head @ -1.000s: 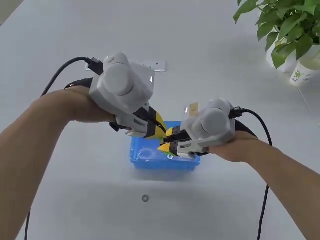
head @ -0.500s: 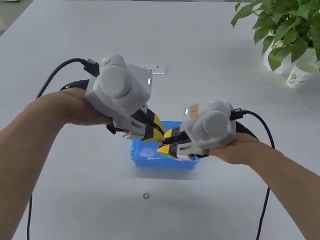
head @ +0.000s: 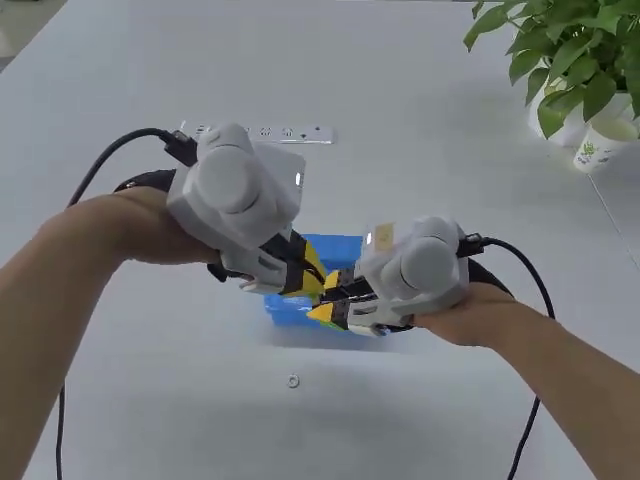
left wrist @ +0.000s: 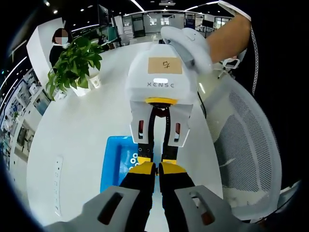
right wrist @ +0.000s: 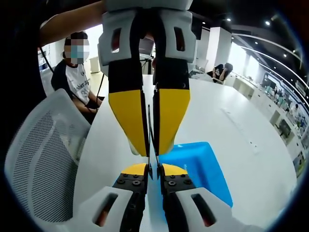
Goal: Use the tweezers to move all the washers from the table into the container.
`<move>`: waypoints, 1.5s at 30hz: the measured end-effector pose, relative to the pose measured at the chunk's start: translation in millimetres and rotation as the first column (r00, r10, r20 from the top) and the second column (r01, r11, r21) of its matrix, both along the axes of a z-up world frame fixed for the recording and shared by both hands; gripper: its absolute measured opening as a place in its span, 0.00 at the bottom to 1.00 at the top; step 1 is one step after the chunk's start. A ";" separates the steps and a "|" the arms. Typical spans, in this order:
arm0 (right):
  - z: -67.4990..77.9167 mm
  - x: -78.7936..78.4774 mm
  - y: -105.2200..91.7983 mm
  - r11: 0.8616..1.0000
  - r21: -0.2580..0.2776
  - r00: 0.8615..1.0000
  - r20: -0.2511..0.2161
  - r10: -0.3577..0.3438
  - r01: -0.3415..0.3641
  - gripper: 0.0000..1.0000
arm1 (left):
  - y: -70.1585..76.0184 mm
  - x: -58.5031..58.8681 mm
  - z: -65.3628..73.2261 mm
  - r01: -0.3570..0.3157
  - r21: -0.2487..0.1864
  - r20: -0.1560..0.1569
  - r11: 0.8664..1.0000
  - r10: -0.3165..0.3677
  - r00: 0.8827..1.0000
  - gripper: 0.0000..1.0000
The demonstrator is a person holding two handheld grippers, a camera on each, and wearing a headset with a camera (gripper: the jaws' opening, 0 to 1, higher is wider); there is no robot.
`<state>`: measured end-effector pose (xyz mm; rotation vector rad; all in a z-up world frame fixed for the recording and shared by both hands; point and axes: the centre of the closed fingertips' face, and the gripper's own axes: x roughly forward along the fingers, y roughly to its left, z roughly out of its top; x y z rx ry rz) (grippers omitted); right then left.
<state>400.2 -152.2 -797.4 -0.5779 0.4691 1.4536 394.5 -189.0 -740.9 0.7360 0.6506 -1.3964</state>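
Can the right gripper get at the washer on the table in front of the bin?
Probably yes. The washer lies alone on bare table, on the near side of the blue bin. The right gripper is over the bin, tip to tip with the left gripper, which is not between them.

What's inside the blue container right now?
In the left gripper view, a few washers lie on the floor of the blue container. The left gripper and right gripper cover the rest, so a full count is not possible.
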 end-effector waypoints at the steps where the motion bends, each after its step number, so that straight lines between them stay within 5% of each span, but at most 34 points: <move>1: -1.0 -1.3 0.2 1.000 0.000 1.000 -0.001 0.001 -0.001 0.12 | 0.2 -1.4 -0.9 0.000 0.001 -0.002 1.000 0.000 1.000 0.07; 12: -13.8 -15.6 3.2 1.000 0.002 1.000 -0.025 0.008 -0.008 0.12 | 3.3 -17.0 -14.5 -0.001 0.009 -0.016 1.000 0.001 1.000 0.07; 45: -46.8 -44.3 18.8 0.999 0.017 0.996 -0.079 0.035 -0.034 0.12 | 19.5 -39.8 -48.7 -0.032 0.028 -0.079 0.999 0.034 0.996 0.07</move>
